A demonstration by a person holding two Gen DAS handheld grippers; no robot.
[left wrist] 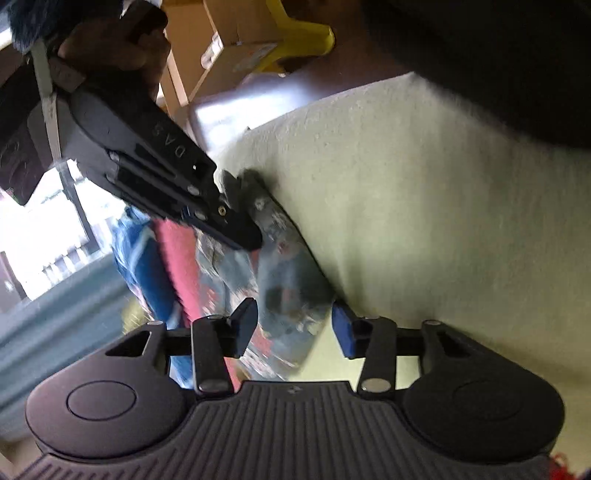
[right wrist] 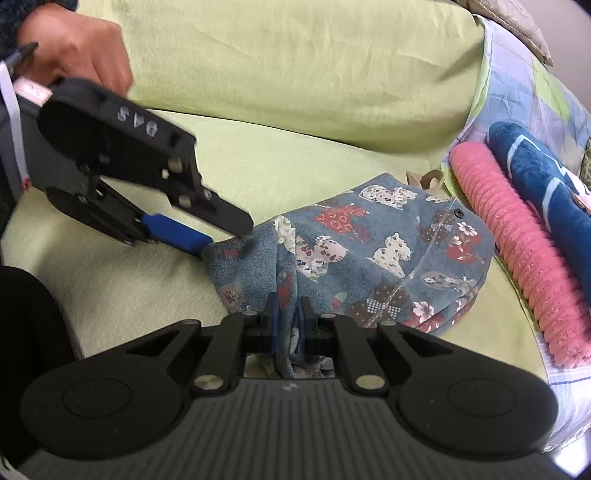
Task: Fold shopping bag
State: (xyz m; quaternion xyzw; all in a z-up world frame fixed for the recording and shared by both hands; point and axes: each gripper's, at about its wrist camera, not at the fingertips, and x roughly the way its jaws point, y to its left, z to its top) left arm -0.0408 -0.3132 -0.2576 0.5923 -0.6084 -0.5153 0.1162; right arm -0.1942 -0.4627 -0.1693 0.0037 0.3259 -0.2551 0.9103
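The shopping bag [right wrist: 388, 251] is blue-grey cloth printed with cats and flowers. It lies crumpled on a light green cushion [right wrist: 295, 155]. My right gripper [right wrist: 288, 306] is shut on a gathered fold at the bag's near edge. My left gripper [right wrist: 225, 236] comes in from the left, its fingers apart around the bag's left corner. In the left wrist view the bag [left wrist: 288, 266] runs between the spread fingers of my left gripper [left wrist: 293, 314], and my right gripper [left wrist: 243, 221] pinches the cloth further along. A beige handle [right wrist: 432, 181] shows at the bag's far side.
A pink ribbed towel roll [right wrist: 517, 251] and a blue towel [right wrist: 546, 184] lie right of the bag on a checked sheet [right wrist: 517, 92]. The green backrest [right wrist: 295, 55] rises behind. A cardboard box [left wrist: 221, 33] and a yellow stool [left wrist: 295, 33] stand beyond the cushion.
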